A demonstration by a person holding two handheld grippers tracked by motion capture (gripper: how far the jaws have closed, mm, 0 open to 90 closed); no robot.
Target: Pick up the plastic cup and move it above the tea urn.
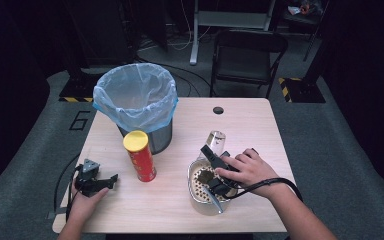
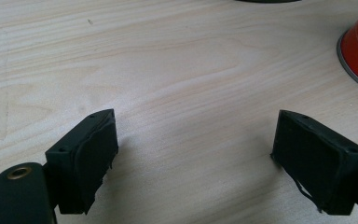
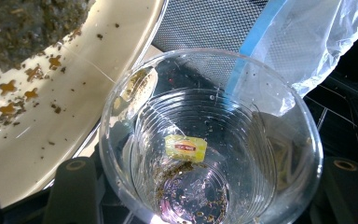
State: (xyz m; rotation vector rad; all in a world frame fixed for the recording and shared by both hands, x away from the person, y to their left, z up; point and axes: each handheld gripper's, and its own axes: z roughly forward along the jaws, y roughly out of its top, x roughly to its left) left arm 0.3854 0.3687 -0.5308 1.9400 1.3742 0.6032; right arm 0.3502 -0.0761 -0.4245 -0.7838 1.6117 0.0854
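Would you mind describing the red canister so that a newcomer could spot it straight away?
Start at the wooden table and find the mesh bin lined with a pale blue bag near its far left. Directly in front of the bin stands the red canister, upright and free of both grippers. It is the sole red thing there, a tall tube with a yellow lid.

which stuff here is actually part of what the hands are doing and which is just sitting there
In use, going by where the grippers are:
- right gripper, shut on the clear plastic cup
- yellow tea-bag tag stuck inside the cup
- white strainer bowl with a wet clump of tea leaves
- bin with blue liner, probably

Lying about:
- red chip can
- left gripper, open over the bare table
- folding chair
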